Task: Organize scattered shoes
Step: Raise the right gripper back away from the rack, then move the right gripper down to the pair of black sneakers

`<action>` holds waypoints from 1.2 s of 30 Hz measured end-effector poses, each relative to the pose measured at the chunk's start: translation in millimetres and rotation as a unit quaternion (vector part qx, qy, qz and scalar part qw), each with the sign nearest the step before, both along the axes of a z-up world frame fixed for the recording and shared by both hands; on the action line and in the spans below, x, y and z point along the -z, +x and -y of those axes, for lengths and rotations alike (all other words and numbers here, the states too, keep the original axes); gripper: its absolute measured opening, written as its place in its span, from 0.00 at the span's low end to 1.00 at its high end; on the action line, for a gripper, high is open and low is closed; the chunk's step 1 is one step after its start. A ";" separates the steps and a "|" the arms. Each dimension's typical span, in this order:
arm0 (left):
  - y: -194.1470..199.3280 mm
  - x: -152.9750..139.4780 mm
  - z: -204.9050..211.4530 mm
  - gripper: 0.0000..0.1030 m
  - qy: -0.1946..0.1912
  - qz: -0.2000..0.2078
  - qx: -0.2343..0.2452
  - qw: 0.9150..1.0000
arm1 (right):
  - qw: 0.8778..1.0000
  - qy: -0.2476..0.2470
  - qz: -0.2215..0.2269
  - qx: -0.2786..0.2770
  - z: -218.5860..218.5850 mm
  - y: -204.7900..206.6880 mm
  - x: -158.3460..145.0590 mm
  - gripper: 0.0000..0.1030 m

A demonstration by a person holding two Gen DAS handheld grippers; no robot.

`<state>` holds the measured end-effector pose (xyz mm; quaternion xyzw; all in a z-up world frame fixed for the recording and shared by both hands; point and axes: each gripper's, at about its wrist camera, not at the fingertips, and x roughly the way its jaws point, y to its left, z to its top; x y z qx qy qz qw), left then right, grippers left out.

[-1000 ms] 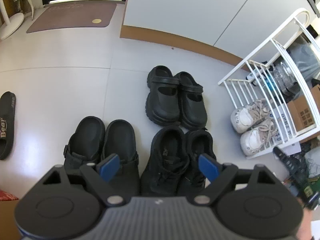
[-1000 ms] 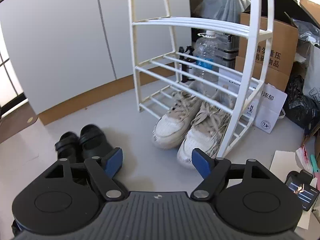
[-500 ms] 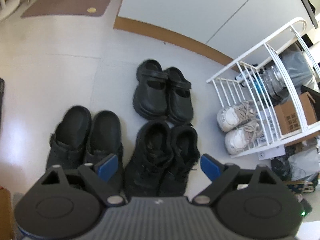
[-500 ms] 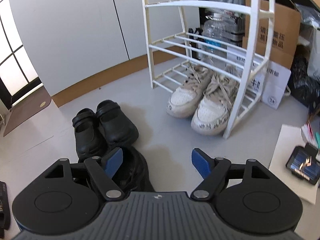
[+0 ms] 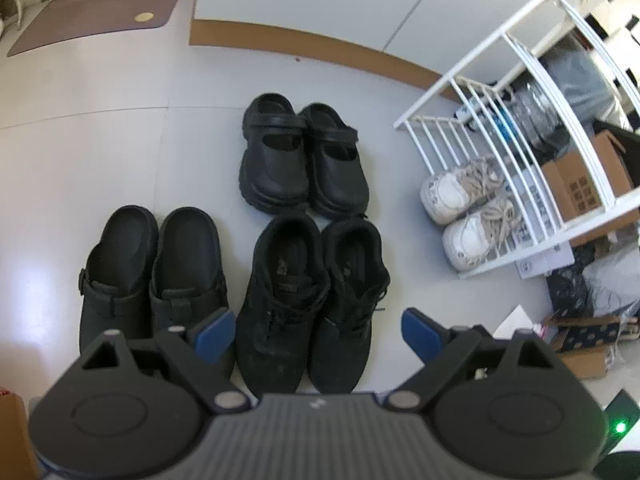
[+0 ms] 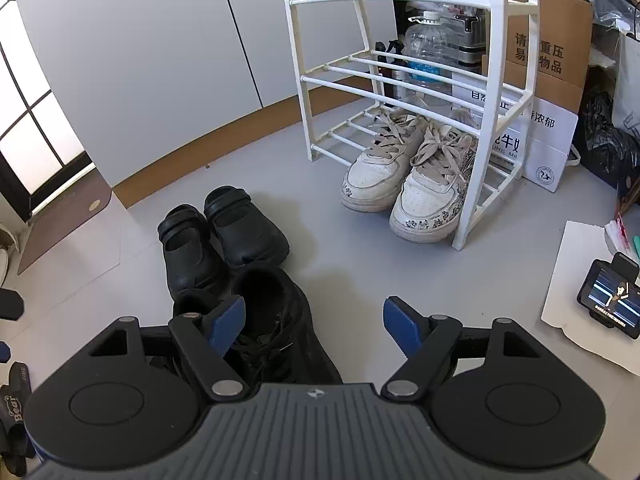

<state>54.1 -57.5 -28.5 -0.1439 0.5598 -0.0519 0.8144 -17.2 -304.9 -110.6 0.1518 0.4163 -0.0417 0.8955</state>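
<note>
Clogs [image 5: 150, 276] appear only leftward; phone [image 6: 610, 300], perhaps, only rightward.

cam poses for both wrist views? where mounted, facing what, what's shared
Left wrist: on the left gripper, high, tilted down at three black shoe pairs, with the clogs at left; only its open fingers show.
Right wrist: on the right gripper, lower, facing the rack and white sneakers; only its open fingers show.
Shared: rack, white sneakers, strap shoes, lace-up shoes.
</note>
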 end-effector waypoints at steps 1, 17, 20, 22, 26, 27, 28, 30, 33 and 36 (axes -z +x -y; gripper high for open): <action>0.2 0.4 2.2 0.89 0.003 0.001 0.004 1.000 | 1.000 -0.002 -0.001 -0.003 -1.4 0.5 0.8 0.78; 14.7 5.6 -4.8 0.89 -0.005 -0.005 -0.004 1.000 | 1.000 -0.005 -0.023 -0.011 -22.5 15.2 26.9 0.78; 19.1 5.6 -9.9 0.89 -0.006 -0.002 -0.024 1.000 | 0.999 -0.009 -0.020 -0.024 -32.9 18.3 33.8 0.78; 21.3 6.0 -11.6 0.89 -0.005 -0.003 -0.033 0.999 | 0.999 -0.008 -0.018 -0.040 -40.3 21.6 38.7 0.78; 27.7 8.3 -12.2 0.89 -0.005 -0.006 -0.033 0.999 | 0.997 0.006 -0.014 -0.071 -55.9 30.7 47.1 0.74; 29.2 9.1 -12.8 0.89 -0.005 -0.007 -0.033 0.999 | 0.997 0.008 -0.014 -0.077 -59.8 32.9 49.0 0.72; 29.9 9.7 -13.5 0.89 -0.005 -0.008 -0.033 0.999 | 0.996 0.009 -0.014 -0.082 -63.6 34.8 50.9 0.72; 32.7 12.5 -16.4 0.89 -0.006 -0.012 -0.037 0.999 | 0.996 0.010 -0.015 -0.091 -70.4 38.2 53.7 0.71; 37.0 16.5 -21.0 0.89 -0.009 -0.019 -0.045 0.999 | 0.994 0.013 -0.016 -0.104 -80.0 43.8 58.8 0.68; 43.1 20.5 -26.0 0.89 -0.015 -0.026 -0.055 0.998 | 0.993 0.011 -0.017 -0.115 -88.5 48.7 66.1 0.66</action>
